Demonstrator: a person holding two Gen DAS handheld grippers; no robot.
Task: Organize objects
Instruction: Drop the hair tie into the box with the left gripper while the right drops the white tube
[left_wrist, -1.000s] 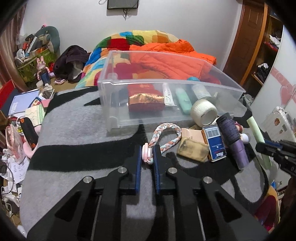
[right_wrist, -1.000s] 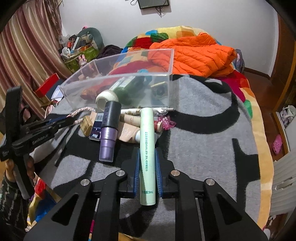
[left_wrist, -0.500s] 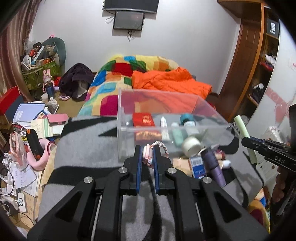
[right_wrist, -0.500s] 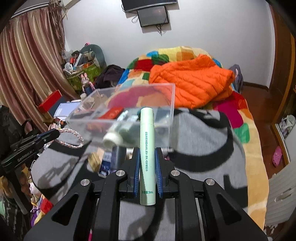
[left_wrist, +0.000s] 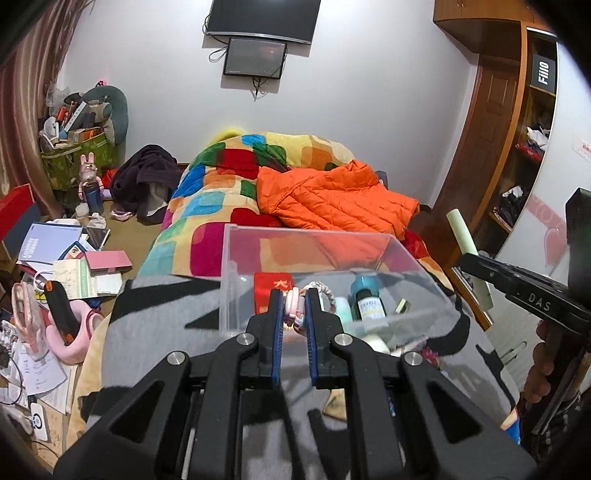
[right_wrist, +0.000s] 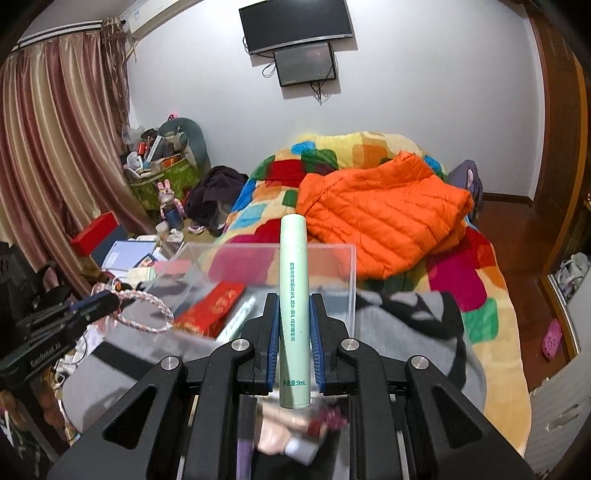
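the left gripper (left_wrist: 294, 317) is clamped on a pink-and-white braided rope loop (left_wrist: 295, 308), held in the air just above the near rim of the clear plastic bin (left_wrist: 236, 266). the right gripper (right_wrist: 293, 332) is closed around a pale green tube (right_wrist: 293, 295), which points upward just in front of the bin's near wall. inside the bin lie a red packet (left_wrist: 273, 284) and a teal-capped bottle (left_wrist: 365, 301). the bin sits on a grey-and-black blanket (left_wrist: 155, 332); beyond the bin an orange jacket (left_wrist: 332, 199) lies on the bed.
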